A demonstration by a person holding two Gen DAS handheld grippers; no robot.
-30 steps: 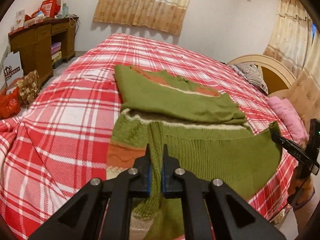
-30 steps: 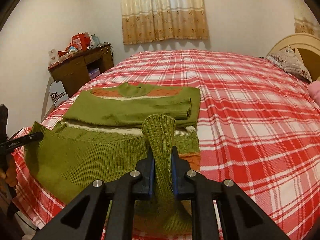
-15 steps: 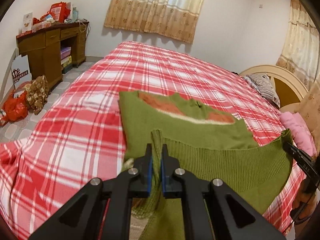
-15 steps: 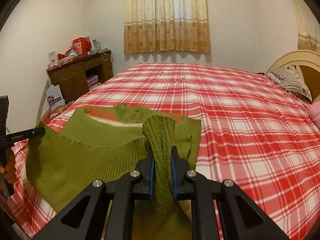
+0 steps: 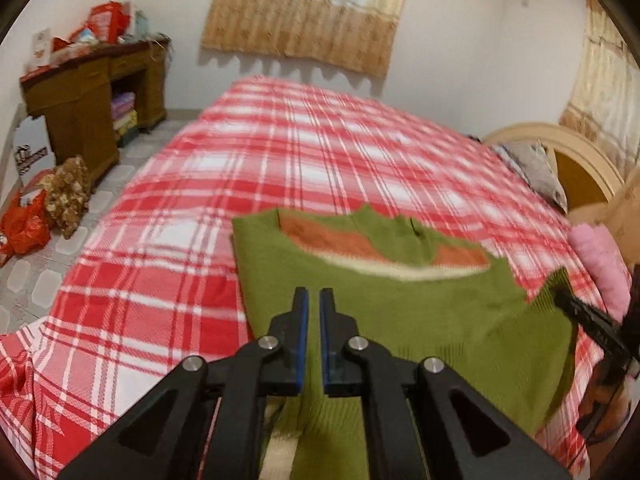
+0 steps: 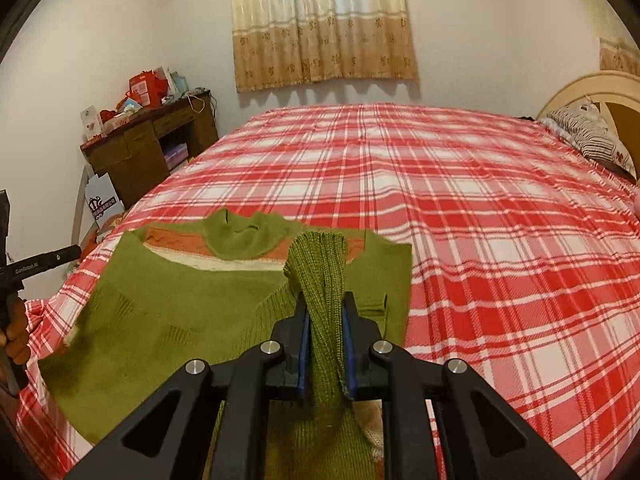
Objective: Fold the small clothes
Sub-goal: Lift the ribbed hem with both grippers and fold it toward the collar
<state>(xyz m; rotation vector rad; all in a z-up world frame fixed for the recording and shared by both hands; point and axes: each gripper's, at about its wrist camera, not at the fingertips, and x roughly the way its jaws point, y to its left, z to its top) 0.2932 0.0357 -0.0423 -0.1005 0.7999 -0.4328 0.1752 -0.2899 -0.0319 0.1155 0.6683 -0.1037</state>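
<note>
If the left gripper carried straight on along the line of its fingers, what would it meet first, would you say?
Most likely the green sweater lying folded on the plaid bedspread: the left gripper points down onto its green body, below the orange band. Exact depth is unclear.

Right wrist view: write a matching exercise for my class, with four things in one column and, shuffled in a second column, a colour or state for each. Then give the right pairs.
Column one
1 sweater
2 bedspread
3 desk
4 right gripper

Column two
A red and white plaid
B shut on a ribbed knit edge
C green with an orange band
D dark brown wood, cluttered on top

Pairs: 1-C; 2-A; 3-D; 4-B
</note>
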